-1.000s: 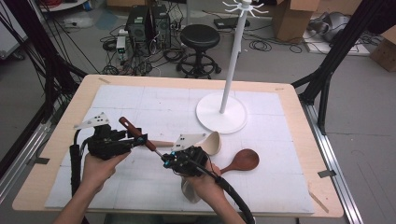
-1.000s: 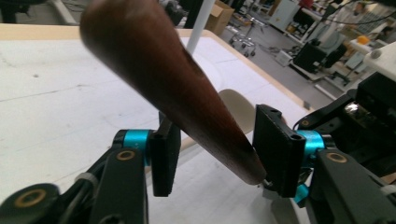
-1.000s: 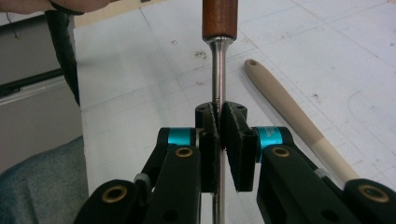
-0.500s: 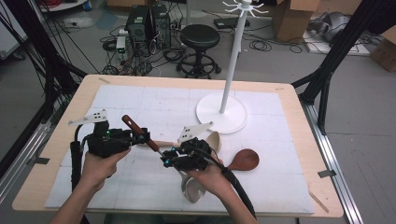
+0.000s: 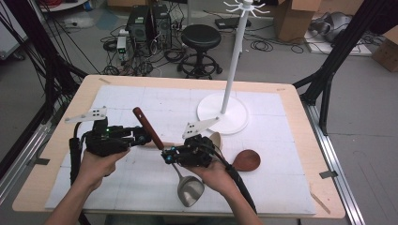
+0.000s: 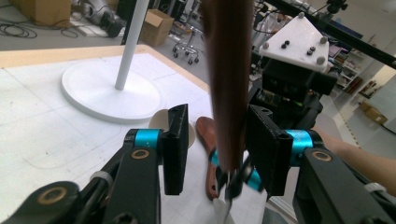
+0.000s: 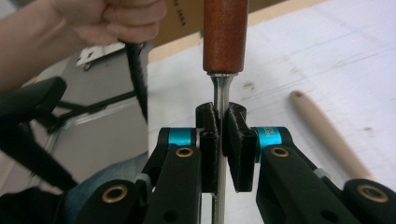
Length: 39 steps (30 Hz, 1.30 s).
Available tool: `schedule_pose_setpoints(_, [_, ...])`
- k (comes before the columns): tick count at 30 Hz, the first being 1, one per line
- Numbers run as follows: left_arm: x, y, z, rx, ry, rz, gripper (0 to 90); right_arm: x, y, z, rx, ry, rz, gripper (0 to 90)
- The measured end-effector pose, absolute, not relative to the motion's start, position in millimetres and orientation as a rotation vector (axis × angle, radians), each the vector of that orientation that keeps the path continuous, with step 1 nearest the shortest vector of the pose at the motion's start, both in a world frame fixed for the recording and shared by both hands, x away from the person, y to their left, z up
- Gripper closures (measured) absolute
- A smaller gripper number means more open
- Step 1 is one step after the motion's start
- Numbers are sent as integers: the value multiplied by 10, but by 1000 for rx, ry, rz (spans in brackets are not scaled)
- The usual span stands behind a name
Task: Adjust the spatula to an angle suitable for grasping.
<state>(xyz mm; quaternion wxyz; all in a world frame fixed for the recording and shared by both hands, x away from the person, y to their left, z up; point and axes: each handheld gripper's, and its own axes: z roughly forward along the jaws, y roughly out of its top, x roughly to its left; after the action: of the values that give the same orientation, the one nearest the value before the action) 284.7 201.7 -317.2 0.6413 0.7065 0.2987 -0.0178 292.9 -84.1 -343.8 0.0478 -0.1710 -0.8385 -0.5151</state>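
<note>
1. The right claw (image 5: 170, 155) is clenched on the bare metal shank of the ladle (image 5: 162, 147). In the right gripper view its two pads (image 7: 211, 140) press the shank (image 7: 220, 107) from both sides, just below where the dark wooden handle (image 7: 224, 32) begins.
2. The left claw (image 5: 146, 137) stands around the wooden handle. In the left gripper view the handle (image 6: 229, 84) rises between the jaws, close to or touching the pad on that view's right, with a clear gap to the other pad. Its jaws have just been opening, with the handle between them, so this claw is released rather than gripping.
3. The ladle's long axis runs on a slant across the desk (image 5: 291, 112). The handle end points up and away from the person, past the left claw. The steel bowl (image 5: 190, 190) lies at the near end, below the right claw and toward the person.
4. The high view shows both hands, the white stand (image 5: 224, 112) beyond the right claw, and a brown wooden spoon (image 5: 246, 161) and a pale spoon (image 5: 214, 139) just beside that claw.
5. The right gripper view shows the pad contact on the shank and the pale spoon's handle (image 7: 327, 135) lying on the desk. The left gripper view shows the gap at the left claw.
</note>
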Motion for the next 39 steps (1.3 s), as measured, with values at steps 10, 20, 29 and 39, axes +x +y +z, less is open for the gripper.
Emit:
schedule_pose_setpoints(10, [2784,2015,-3171,1650,662,-4,557,2911,-1045,-3320,-622,-2562,-1716,849])
schedule_pose_setpoints(20, [2739,1837,-3239,1734,620,27,536,2908,-1109,-3267,-678,-2571,-1787,848])
schedule_pose_setpoints(29, [2718,1797,-3273,1751,609,43,525,2896,-1242,-3171,-763,-2524,-1889,848])
schedule_pose_setpoints(39, [2680,1519,-3414,1808,569,45,531,2836,-1128,-3038,-751,-2549,-1934,848])
